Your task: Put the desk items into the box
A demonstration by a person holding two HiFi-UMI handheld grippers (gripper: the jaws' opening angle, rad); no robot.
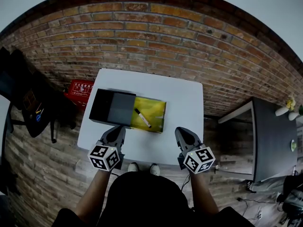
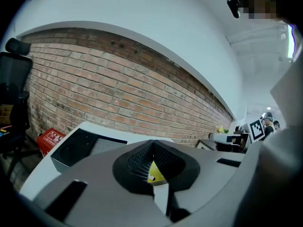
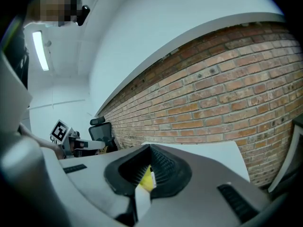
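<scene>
Both of my claws hang over the near edge of the white bench (image 1: pixel 185 102), and neither one has hold of anything. The left claw (image 1: pixel 119 129) is clenched, its ribbed pads meeting at the tips with nothing pinched between them. The right claw (image 1: pixel 182 131) is clenched the same way and is empty too.

The box (image 1: pixel 105 106) sits on the bench just ahead of the left claw and slightly to its outer side. It is open-topped, with a black interior and a grey section on the side nearer the right claw. Touching that grey side is a yellow pad (image 1: pixel 153 111), which lies ahead of the gap between my two claws. A white marker (image 1: pixel 142 118) with a dark cap rests diagonally on top of the pad and outside the box. Through the slit under each claw's closed tips I only catch a sliver of that yellow.

Off the bench, a red crate (image 1: pixel 79 90) stands on the floor beyond and outward of the left claw. A dark office chair (image 2: pixel 14 74) is further out on that side. A dark side table (image 1: pixel 274 136) stands well apart, outward of the right claw.
</scene>
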